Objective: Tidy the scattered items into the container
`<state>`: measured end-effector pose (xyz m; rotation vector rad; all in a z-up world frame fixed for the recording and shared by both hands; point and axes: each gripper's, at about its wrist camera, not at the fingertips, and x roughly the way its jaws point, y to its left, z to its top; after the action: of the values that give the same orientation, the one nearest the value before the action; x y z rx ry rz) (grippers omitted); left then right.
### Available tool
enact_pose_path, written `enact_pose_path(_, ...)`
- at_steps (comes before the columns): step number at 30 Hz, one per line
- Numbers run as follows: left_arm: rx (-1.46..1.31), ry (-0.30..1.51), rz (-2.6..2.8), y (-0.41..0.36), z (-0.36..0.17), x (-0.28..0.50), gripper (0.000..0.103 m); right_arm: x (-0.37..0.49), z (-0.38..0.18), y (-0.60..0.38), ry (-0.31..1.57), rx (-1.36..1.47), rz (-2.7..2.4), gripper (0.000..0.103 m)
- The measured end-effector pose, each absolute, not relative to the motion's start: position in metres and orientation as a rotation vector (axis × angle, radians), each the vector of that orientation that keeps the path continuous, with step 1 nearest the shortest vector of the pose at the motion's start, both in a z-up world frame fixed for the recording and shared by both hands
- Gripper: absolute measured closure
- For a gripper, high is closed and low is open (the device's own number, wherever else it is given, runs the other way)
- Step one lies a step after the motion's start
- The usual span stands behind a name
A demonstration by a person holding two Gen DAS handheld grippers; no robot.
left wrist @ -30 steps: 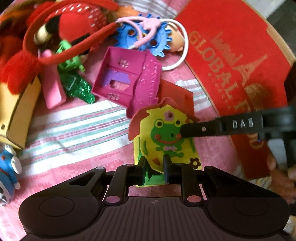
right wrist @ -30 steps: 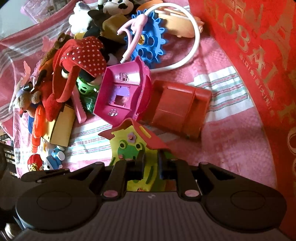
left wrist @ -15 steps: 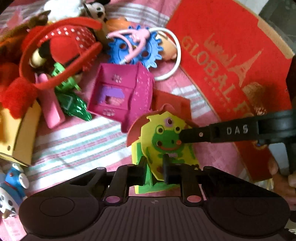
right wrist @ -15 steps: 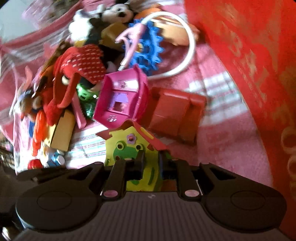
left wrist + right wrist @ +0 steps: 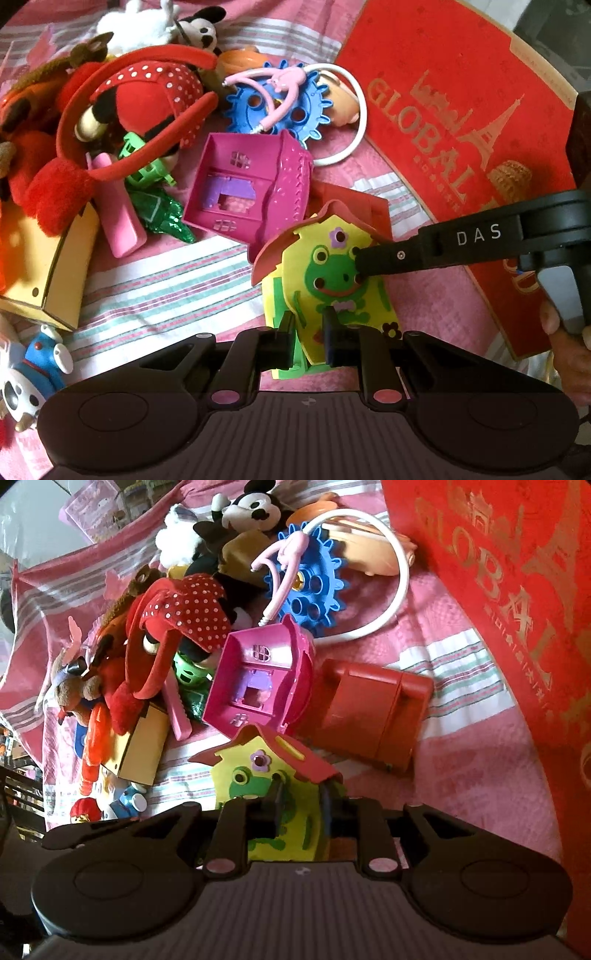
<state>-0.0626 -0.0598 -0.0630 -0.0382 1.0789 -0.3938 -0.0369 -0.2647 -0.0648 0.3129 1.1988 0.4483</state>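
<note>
We have the yellow foam frog house with its red roof [image 5: 332, 280] lifted just above the pink striped cloth [image 5: 155, 280], near the red gift box [image 5: 454, 122] on the right. Our left gripper [image 5: 308, 328] is pinched tight on its lower edge. Our right gripper [image 5: 301, 801] straddles the roof side, its jaws opening, probably handing the house over to one hand for the carry.

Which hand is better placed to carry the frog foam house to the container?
Left. The left gripper is shut on the frog foam house at its bottom edge. The right gripper has jaws opening around the roof side, so its hold is probably ending.
</note>
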Motion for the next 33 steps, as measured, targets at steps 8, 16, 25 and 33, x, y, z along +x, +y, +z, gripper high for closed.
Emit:
enact_pose_path(8,-0.04,1.121,-0.403,-0.049,-0.071,-0.055,0.059,-0.041,-0.064,-0.257,1.188,0.259,0.429,0.092)
enact_pose_path(16,-0.023,1.151,-0.449,-0.055,-0.073,-0.053,0.072,-0.043,-0.059,-0.25,1.17,0.226,0.414,0.093)
enact_pose_path(25,-0.002,1.142,-0.471,-0.051,-0.074,-0.053,0.075,-0.045,-0.064,-0.253,1.174,0.302,0.383,0.088)
enact_pose_path(33,0.012,1.106,-0.472,-0.048,-0.068,-0.056,0.091,-0.053,-0.056,-0.238,1.129,0.198,0.325,0.093)
